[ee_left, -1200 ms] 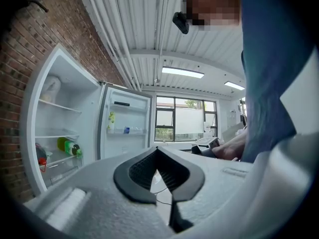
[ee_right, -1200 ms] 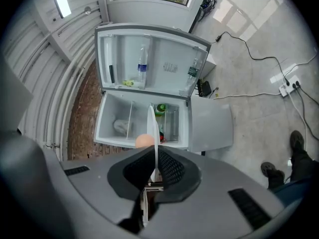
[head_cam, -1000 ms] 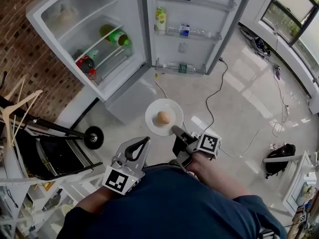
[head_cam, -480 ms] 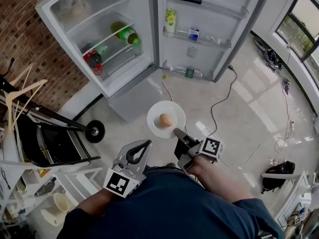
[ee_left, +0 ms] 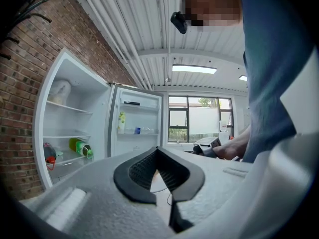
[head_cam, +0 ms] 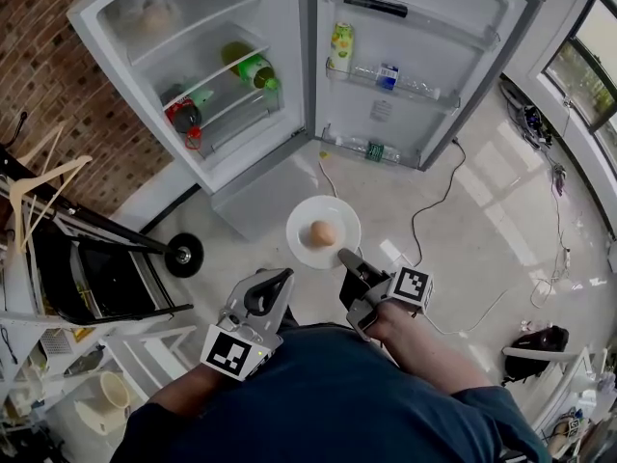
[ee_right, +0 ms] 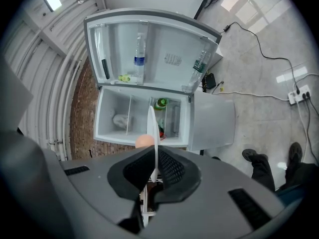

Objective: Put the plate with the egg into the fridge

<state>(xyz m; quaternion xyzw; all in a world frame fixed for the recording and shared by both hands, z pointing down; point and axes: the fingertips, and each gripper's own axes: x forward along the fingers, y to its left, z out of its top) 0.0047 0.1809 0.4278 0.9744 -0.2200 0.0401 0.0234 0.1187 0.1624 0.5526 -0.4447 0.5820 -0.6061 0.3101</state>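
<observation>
Right gripper (head_cam: 345,258): jaws clamped on the near rim of the plate (head_cam: 307,247), egg (head_cam: 322,232) at its centre. Plate held above the floor (head_cam: 463,220); open fridge (head_cam: 193,56) at 11 o'clock. Left gripper (head_cam: 281,278): jaws closed together, empty, at the plate's 7 o'clock.

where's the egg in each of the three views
Head view: centre, the egg sits on the white plate, in front of the open fridge.
Left gripper view: not in it.
Right gripper view: lower middle, the egg peeks out left of the plate, seen edge-on, just above the jaws.
Shared landmark: the green bottle on a fridge shelf, also in the left gripper view and the right gripper view.
</observation>
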